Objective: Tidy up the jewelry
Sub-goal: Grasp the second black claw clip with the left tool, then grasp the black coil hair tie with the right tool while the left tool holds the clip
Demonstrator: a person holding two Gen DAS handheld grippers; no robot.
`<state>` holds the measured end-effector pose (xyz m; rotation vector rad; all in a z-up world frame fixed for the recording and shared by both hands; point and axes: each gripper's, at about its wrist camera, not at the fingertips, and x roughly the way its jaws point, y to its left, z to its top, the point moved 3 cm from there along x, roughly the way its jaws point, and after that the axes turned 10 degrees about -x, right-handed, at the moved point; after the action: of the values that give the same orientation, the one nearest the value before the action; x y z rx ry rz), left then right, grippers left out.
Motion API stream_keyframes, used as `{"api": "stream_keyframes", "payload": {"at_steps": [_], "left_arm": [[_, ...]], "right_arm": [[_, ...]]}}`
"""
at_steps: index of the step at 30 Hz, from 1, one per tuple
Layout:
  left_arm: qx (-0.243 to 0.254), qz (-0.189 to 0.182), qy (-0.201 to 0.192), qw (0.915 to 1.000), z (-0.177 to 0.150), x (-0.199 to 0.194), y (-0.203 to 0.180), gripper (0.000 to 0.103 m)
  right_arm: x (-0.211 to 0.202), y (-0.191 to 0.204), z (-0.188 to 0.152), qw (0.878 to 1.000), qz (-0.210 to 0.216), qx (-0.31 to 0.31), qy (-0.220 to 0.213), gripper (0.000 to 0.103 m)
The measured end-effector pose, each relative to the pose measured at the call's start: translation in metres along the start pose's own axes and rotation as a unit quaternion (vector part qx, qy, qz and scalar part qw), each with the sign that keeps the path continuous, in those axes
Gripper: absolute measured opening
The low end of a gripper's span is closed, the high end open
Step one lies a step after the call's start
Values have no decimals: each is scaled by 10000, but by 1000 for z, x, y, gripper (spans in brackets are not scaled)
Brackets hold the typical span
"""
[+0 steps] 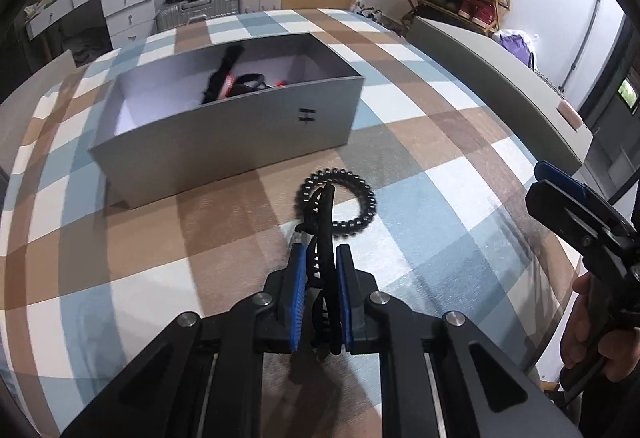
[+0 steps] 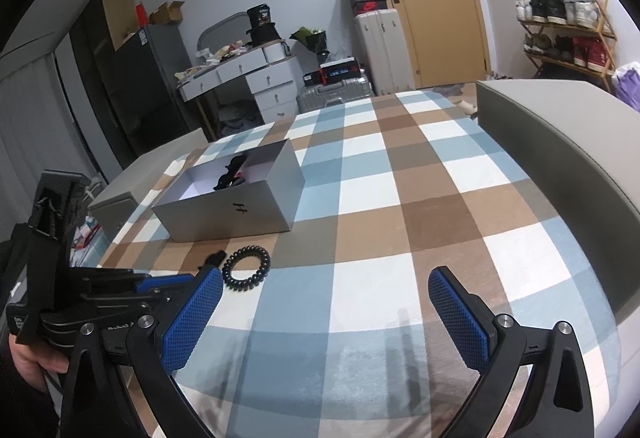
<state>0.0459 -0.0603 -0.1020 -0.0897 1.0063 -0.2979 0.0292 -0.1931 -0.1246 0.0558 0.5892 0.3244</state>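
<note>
My left gripper [image 1: 320, 256] is shut on a black toothed hair clip [image 1: 325, 234], held just above the checked bedspread. The clip's tip overlaps a black spiral hair tie [image 1: 360, 213] lying on the cloth in front of it. An open grey box [image 1: 248, 129] stands beyond, with dark accessories [image 1: 236, 81] inside. In the right wrist view the hair tie [image 2: 247, 268] lies in front of the grey box [image 2: 240, 213], and the clip's tip [image 2: 216, 258] shows by the left gripper. My right gripper [image 2: 326, 284] is open and empty, above the bedspread to the right.
The checked bedspread [image 2: 400, 197] covers the whole surface. A grey box lid [image 2: 560, 141] lies along the right side. A drawer desk [image 2: 256, 77], suitcases [image 2: 332, 93] and a shoe rack [image 2: 568, 25] stand beyond the bed.
</note>
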Motion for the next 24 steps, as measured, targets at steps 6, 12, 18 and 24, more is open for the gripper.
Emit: {"api": "stream_keyframes", "payload": {"at_steps": [6,12,18,24], "left_arm": [[-55,157,-385,9991,5,-22,19,10],[-361,161,-752,9964,6,-42,40,10],[-703,508,-1201,9890,5,-61,62,10],[-952,427,-1288,9862,4,-67,80,10]], "right_arm": [[5,17,5,9995,280,-61,125,103],[36,40,9,9953,768,-235,537,103],[75,60,12,9909,784,-668,866,89],[100,70,10,9861,864,-692,1238,77]]}}
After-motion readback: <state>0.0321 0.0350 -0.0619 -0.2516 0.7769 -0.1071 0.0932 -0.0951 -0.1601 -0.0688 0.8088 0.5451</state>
